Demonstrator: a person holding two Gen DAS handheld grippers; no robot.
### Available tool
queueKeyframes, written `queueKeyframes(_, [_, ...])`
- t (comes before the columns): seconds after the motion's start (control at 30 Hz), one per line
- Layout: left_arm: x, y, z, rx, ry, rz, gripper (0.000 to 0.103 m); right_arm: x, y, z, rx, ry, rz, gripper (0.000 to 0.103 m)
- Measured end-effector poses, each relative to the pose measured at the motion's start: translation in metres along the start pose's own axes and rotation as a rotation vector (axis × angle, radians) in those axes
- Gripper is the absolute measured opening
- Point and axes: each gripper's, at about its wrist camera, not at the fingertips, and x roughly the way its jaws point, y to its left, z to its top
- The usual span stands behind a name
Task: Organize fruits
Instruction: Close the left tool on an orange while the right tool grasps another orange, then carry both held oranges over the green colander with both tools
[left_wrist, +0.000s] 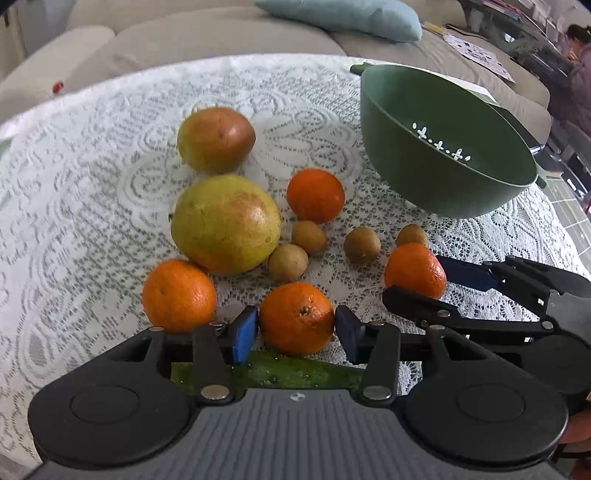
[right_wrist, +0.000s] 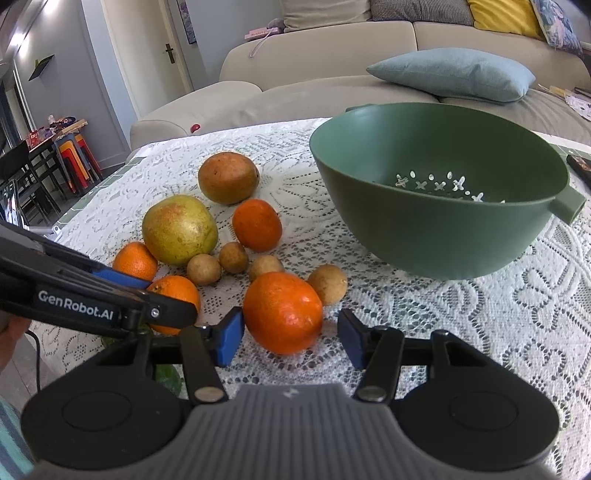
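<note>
White lace cloth (right_wrist: 461, 314); matt green plastic bowl (right_wrist: 406, 221); glossy dimpled oranges (right_wrist: 282, 312); black plastic grippers, blue pads (left_wrist: 243, 334).

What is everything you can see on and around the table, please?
oranges: four, orange, near side of the fruit cluster.
large fruits: two, yellow-green and red-brown, far left of the cluster.
small round fruits: four, tan-brown, middle of the cluster.
colander bowl: one, dark green, right of the fruit, nothing in it.
lace tablecloth: one, white, over the table.
cushion: one, light blue, on the beige sofa behind.
left hand-held gripper: black, blue pads, open around the nearest orange.
right hand-held gripper: same, open around another orange.
</note>
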Motion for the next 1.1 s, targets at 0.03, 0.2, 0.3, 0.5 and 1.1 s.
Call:
queueKeyframes(0.03, [0.002, 0.000, 0.000, -0.006, 0.007, -0.004, 0.056, 0.000, 0.000, 0.000, 0.001, 0.000, 0.001, 0.054])
queueKeyframes(0.2, [0.004, -0.001, -0.001, -0.010, -0.001, -0.003, 0.052, 0.000, 0.000, 0.000, -0.008, -0.003, 0.014, 0.045])
queueKeyframes(0.3, [0.002, -0.002, -0.002, -0.016, -0.009, 0.001, 0.051, -0.001, 0.002, 0.000, -0.019, -0.005, 0.016, 0.043])
queueKeyframes(0.5, [-0.004, -0.002, -0.004, -0.040, -0.043, 0.017, 0.051, -0.006, 0.001, 0.000, -0.020, -0.025, 0.015, 0.042])
queueKeyframes(1.1, [-0.065, -0.030, 0.022, -0.048, -0.276, -0.024, 0.051, -0.075, 0.004, 0.030, -0.196, -0.224, -0.075, 0.042])
